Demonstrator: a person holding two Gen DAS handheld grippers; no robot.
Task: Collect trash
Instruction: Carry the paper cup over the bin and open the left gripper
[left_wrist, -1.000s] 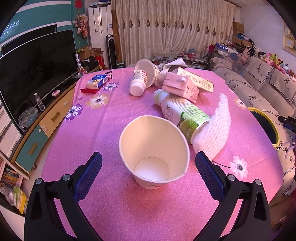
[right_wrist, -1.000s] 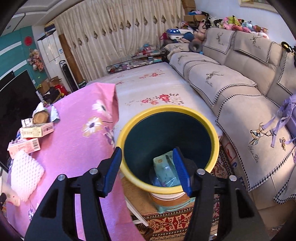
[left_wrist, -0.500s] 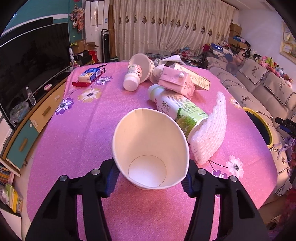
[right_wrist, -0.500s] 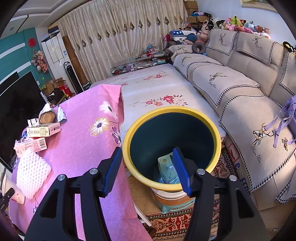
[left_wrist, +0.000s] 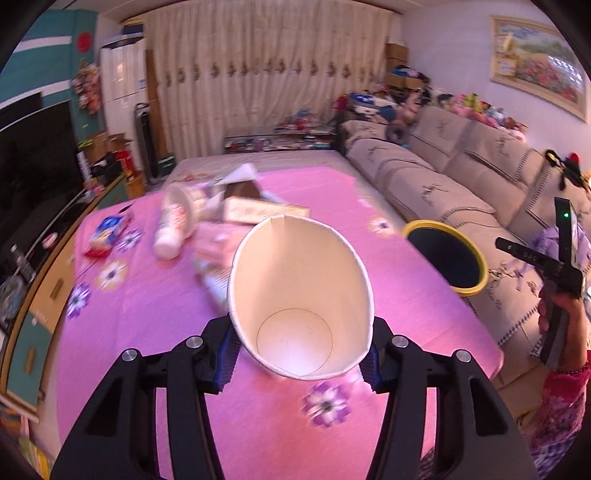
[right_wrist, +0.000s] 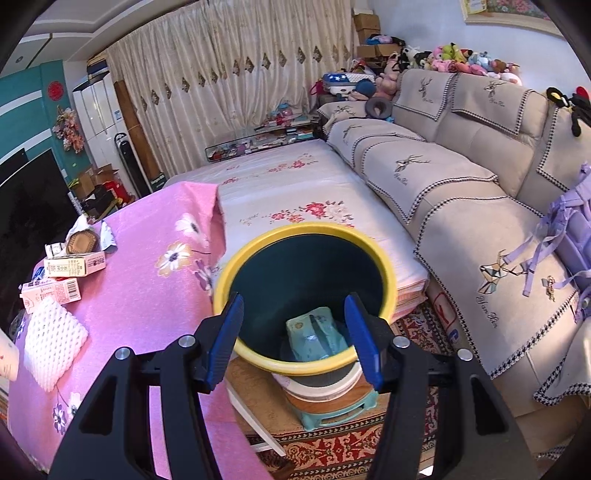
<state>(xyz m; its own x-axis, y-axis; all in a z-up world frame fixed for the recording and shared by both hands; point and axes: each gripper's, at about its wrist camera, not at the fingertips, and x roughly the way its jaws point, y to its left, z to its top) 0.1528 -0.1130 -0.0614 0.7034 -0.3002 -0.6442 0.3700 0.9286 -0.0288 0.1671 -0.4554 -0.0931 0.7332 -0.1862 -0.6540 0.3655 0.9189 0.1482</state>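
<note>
My left gripper (left_wrist: 299, 354) is shut on a white paper cup (left_wrist: 299, 295) and holds it lifted above the pink table (left_wrist: 147, 332), mouth toward the camera. The yellow-rimmed dark bin (left_wrist: 445, 256) stands off the table's right edge. My right gripper (right_wrist: 295, 332) is open and empty, hovering over the same bin (right_wrist: 306, 236), which holds a teal packet (right_wrist: 314, 334). More trash lies on the table: a white bottle (left_wrist: 171, 230), pink carton (right_wrist: 50, 293), beige carton (right_wrist: 74, 266) and white foam net (right_wrist: 51, 341).
A beige sofa (right_wrist: 461, 177) runs along the right. A flowered white-covered surface (right_wrist: 295, 192) lies beyond the bin. A TV (left_wrist: 33, 162) and low cabinet stand at left. The bin rests on a stool over a patterned rug (right_wrist: 332, 446).
My left gripper closed on the paper cup, lifted it off the table and swung right toward the bin. My right gripper stayed open over the bin, shifting slightly.
</note>
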